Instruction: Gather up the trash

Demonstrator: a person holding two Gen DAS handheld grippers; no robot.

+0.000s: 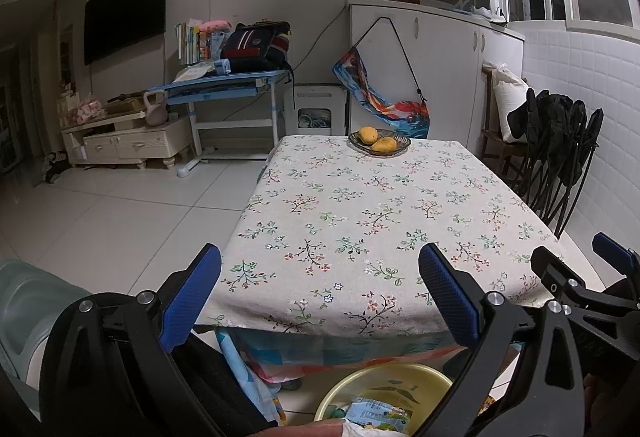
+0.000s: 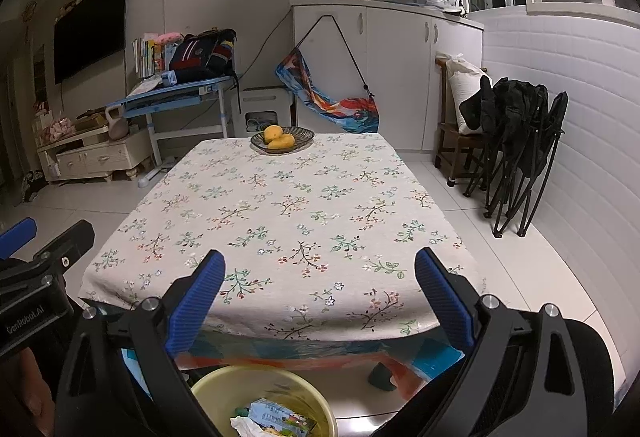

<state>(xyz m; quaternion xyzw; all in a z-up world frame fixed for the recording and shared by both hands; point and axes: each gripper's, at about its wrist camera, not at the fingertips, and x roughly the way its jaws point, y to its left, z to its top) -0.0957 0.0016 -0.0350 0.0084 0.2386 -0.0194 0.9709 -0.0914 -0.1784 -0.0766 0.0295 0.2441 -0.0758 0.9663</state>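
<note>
Right wrist view shows the trash (image 2: 276, 419), a printed carton and crumpled paper, lying in the yellow basin (image 2: 224, 383) on the floor just below the table's near edge. I hold my right gripper (image 2: 320, 297) level above that basin, pointing across the table (image 2: 280, 221), jaws spread wide and empty. My left gripper (image 1: 320, 293) hangs beside it at the same height, jaws equally wide apart with nothing between them. At the table's far end sits a dish (image 2: 282, 140) with two mangoes (image 2: 280, 137).
</note>
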